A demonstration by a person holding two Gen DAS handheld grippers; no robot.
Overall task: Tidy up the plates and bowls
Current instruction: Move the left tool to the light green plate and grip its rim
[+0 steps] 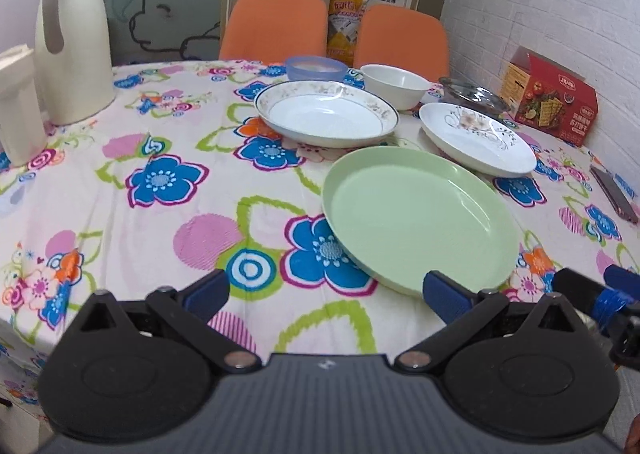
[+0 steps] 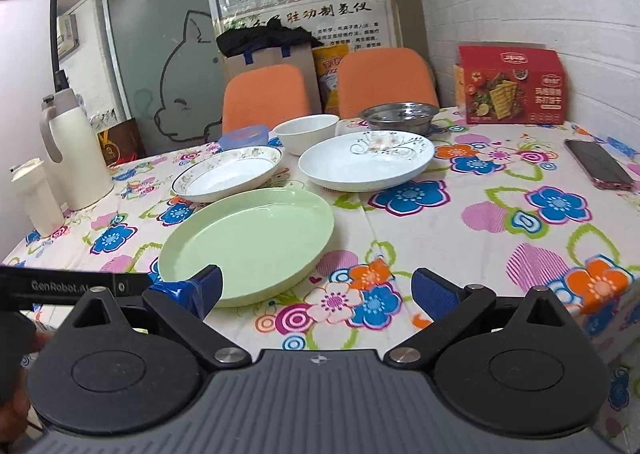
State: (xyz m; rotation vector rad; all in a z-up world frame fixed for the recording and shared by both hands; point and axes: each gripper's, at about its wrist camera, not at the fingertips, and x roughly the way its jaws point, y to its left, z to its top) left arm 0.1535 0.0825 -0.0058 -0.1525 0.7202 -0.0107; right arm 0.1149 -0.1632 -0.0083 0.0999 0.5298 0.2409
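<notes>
Near the left edge of the bench (image 1: 120, 182), under a flowered cloth: a cream thermos jug (image 1: 74, 50) and a small cream container (image 1: 18, 106) just beside it.

Left gripper (image 1: 326, 292) low over the near edge, fingers spread wide, nothing between them; right fingertip (image 1: 444, 294) just in front of the green plate's rim, contact impossible to tell.

Toward the middle: green plate (image 2: 248, 246), empty, closest to the near edge. Behind it, toward the far edge, a gold-rimmed white plate (image 1: 326, 114), empty. Further back, near the far edge, a blue plastic bowl (image 1: 316, 68) and a white bowl (image 1: 394, 84), side by side.

Right of the gold-rimmed plate: a white plate with a floral print (image 2: 366, 162), empty, close to the green plate's far rim but apart from it. Behind it, a clear glass bowl (image 2: 400, 116) by the far edge.

Right gripper (image 2: 316, 290) also low over the near edge, wide open and empty; left fingertip (image 2: 210, 286) overlapping the near rim of the green plate in view.

Toward the right edge: a dark phone (image 2: 600, 164) flat on the cloth, and a red cracker box (image 2: 512, 84) upright in the far right corner against the white wall.

Beyond the far edge: two orange chairs (image 2: 264, 96).
</notes>
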